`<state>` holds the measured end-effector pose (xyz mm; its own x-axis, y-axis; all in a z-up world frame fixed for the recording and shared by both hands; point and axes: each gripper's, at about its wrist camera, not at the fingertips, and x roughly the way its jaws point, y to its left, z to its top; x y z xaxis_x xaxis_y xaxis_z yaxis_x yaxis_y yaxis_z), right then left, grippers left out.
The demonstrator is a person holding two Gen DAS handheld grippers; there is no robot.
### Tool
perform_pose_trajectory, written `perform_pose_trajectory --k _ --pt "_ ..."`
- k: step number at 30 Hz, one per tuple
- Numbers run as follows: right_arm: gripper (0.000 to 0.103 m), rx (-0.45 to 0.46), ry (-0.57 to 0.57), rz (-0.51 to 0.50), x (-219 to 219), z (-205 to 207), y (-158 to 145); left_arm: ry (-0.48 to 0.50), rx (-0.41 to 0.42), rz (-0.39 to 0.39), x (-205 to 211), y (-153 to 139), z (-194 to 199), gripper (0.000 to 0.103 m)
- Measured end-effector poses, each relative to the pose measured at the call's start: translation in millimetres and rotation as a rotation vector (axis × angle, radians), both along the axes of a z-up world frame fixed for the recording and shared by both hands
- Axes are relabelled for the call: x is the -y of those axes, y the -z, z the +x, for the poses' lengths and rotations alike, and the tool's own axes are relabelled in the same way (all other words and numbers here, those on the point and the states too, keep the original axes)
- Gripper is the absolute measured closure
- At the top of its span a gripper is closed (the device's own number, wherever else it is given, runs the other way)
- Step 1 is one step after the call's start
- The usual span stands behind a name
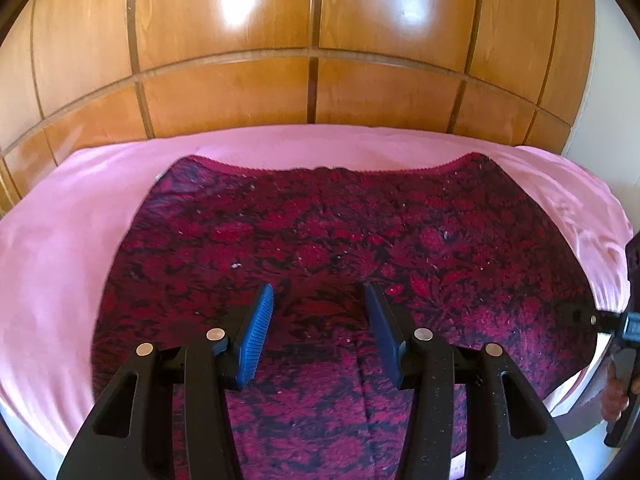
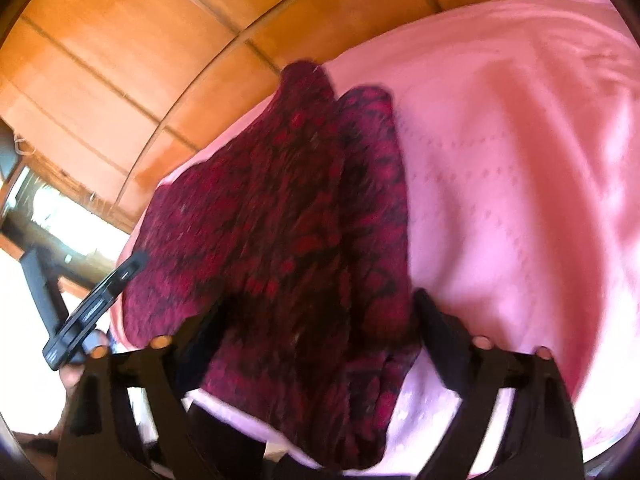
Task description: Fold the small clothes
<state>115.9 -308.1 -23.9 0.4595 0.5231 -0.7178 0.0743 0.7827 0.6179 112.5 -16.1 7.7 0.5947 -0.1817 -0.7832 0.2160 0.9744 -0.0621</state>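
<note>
Slippage is the risk: the dark red floral-patterned knit garment [image 1: 340,240] lies spread across the pink sheet-covered bed [image 1: 60,240], and the left gripper [image 1: 318,320] hovers apart above it. The right gripper [image 2: 316,312] straddles its bunched near edge, jaws wide, not visibly pinching; closing on too little cloth could skew the fold.

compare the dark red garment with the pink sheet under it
The dark red garment carries a black floral pattern; the pink sheet is one plain colour. The garment looks fuzzy with a scalloped far edge; the sheet looks smooth. The garment covers only the middle; the sheet spreads beyond it. Both lie flat.
</note>
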Motion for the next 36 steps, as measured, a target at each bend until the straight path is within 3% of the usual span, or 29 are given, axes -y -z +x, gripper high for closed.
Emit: perform_pose_trajectory --k 3,8,11,18,22,26,31,36 --pt "0.029 -0.002 -0.031 -0.018 -3.4 -5.1 0.5 0.0 -0.021 -0.001 2.5 7.8 5.2 0.056" --pt "0.058 -0.009 -0.046 -0.018 -12.1 -5.3 -3.8 -0.006 -0.045 -0.01 2.6 18.1 13.9 0.056" --pt "0.065 0.009 -0.05 -0.025 -20.9 -3.7 -19.9 -0.016 -0.064 -0.046 -2.2 22.5 18.5 0.056" --pt "0.07 0.141 -0.064 0.035 -41.3 0.6 -77.7 -0.002 -0.102 -0.191 -24.4 23.5 21.9 0.059" --pt "0.071 0.241 -0.129 0.075 -79.1 17.2 -114.6 0.007 -0.123 -0.283 -43.8 26.0 25.1 0.064" --pt "0.071 0.29 -0.214 0.085 -125.5 31.1 -131.9 -0.007 -0.137 -0.368 -65.4 21.0 23.1 0.069" --pt "0.072 0.324 -0.325 0.081 -187.8 41.6 -141.3 -0.124 -0.119 -0.524 -137.0 4.9 9.9 0.069" --pt "0.072 0.326 -0.441 0.031 -250.2 46.0 -129.2 -0.22 -0.094 -0.698 -218.0 -5.2 -14.8 0.069"
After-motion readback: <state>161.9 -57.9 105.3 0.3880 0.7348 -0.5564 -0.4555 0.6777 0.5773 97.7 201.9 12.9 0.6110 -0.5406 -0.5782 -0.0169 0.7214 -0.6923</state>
